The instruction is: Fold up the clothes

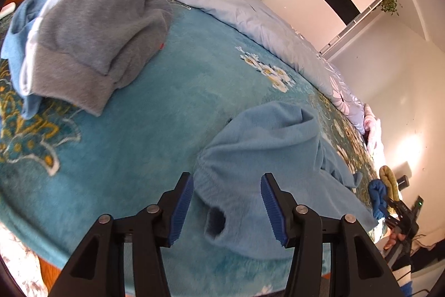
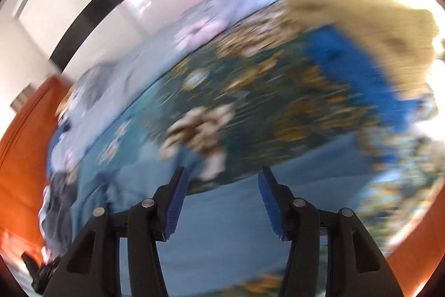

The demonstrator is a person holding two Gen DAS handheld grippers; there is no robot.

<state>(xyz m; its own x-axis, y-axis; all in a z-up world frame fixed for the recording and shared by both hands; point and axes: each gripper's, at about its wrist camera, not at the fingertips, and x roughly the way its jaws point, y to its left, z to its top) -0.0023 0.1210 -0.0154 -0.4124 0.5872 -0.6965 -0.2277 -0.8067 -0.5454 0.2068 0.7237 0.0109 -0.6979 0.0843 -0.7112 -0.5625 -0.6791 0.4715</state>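
A light blue fleece garment (image 1: pixel 267 155) lies crumpled on the teal floral blanket (image 1: pixel 155 113), a sleeve cuff (image 1: pixel 215 223) pointing at me. My left gripper (image 1: pixel 226 209) is open just above it, its fingers on either side of the cuff. The right wrist view is blurred by motion; my right gripper (image 2: pixel 222 203) is open and empty over the same light blue garment (image 2: pixel 222 235). The right gripper also shows far right in the left wrist view (image 1: pixel 389 209).
A grey sweater (image 1: pixel 97 38) lies piled on blue and white clothes (image 1: pixel 19 46) at the left. A pale floral duvet (image 1: pixel 250 16) runs along the far side. A royal blue garment (image 2: pixel 350 66) and a tan one (image 2: pixel 370 18) lie at the right.
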